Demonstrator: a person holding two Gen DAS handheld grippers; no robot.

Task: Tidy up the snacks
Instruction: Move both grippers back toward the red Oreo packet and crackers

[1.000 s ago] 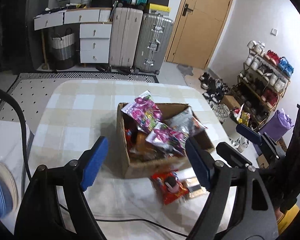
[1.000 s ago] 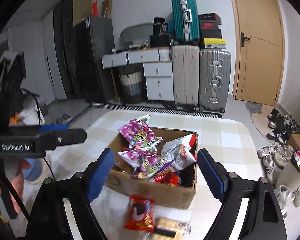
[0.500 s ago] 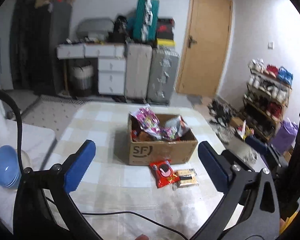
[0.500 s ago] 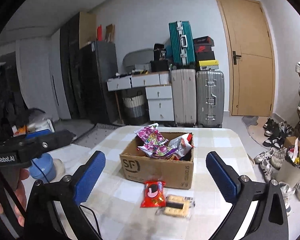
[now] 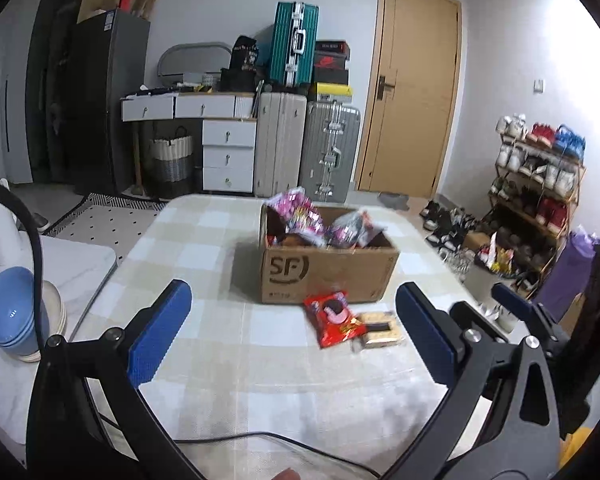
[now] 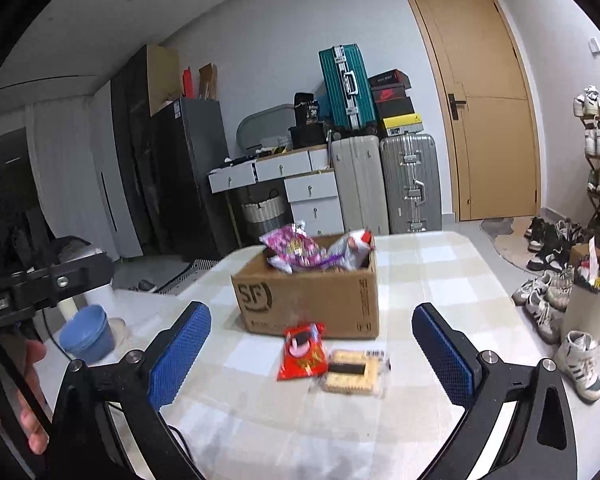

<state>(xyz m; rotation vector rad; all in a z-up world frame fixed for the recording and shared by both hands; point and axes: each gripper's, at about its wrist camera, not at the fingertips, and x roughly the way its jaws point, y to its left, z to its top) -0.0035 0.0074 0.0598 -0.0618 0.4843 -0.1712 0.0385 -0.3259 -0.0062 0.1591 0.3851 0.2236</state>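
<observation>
Two packs lie loose on the table (image 5: 228, 360), just in front of the box (image 5: 328, 276): a red pack (image 5: 334, 318) and a biscuit pack (image 5: 380, 328) touching its right edge, w/ the red one's top edge close to the box's front wall. Box itself is already heaped w/ snacks (image 6: 312, 252), purple and silver bags poking above the rim. Left gripper (image 5: 294, 332) has jaws as wide as they go, nothing btwn the pads; they have just been opening, and both loose packs sit ahead of the fingertips, apart from them. Right gripper (image 6: 312, 354) same: jaws spread full, just been opening, empty, w/ the red pack (image 6: 304, 354) and biscuit pack (image 6: 354, 368) framed btwn its fingers but clear of both pads. Step in hand, as I read it: btwn picks, both tools empty and well short of the box, lining up on the two stragglers. Next move prob calls for one gripper to go fwd and low over a pack, pads either side of it, then close. Flat, thin wrappers, so fingertips need to get right down at cloth level; biscuit pack looks stiffer, likely easier to pinch. Packs touch, so grabbing one may drag the other. Cable (image 5: 260, 438) at the near edge stays out of the path.
</observation>
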